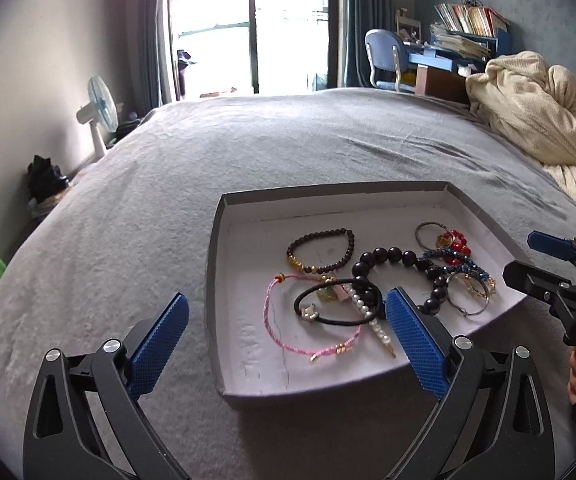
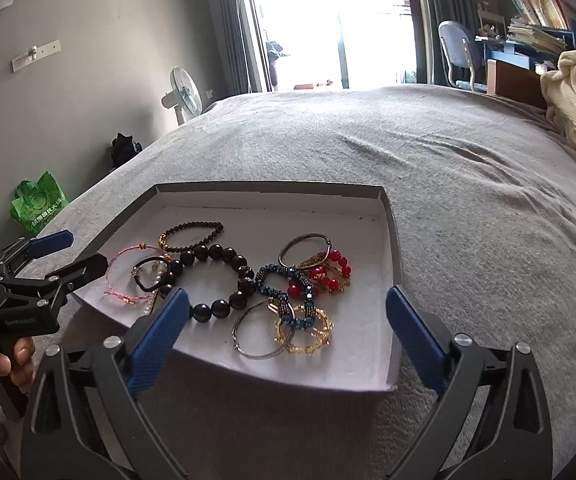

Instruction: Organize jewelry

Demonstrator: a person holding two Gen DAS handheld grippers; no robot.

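A shallow grey box lid (image 1: 224, 216) (image 2: 388, 216) with a white inside lies on the grey bed. It holds jewelry: a small dark bead bracelet (image 1: 322, 248) (image 2: 192, 234), a large black bead bracelet (image 1: 400, 260) (image 2: 224, 276), a pink cord bracelet (image 1: 284, 336) (image 2: 122, 276), a black hair tie (image 1: 338, 306), a pearl clip (image 1: 372, 324), blue beads (image 2: 288, 296), red beads (image 1: 454, 246) (image 2: 328, 272), and gold and silver hoops (image 2: 304, 332). My left gripper (image 1: 288, 308) is open and empty over the lid's near left. My right gripper (image 2: 288, 304) is open and empty at the lid's near right edge.
The grey bedspread (image 1: 248, 140) spreads around the lid. A cream blanket (image 1: 536, 112) is heaped at the far right. A fan (image 1: 98, 108) and a green bag (image 2: 38, 204) stand by the left wall. A desk and chair (image 1: 388, 60) stand beyond the bed.
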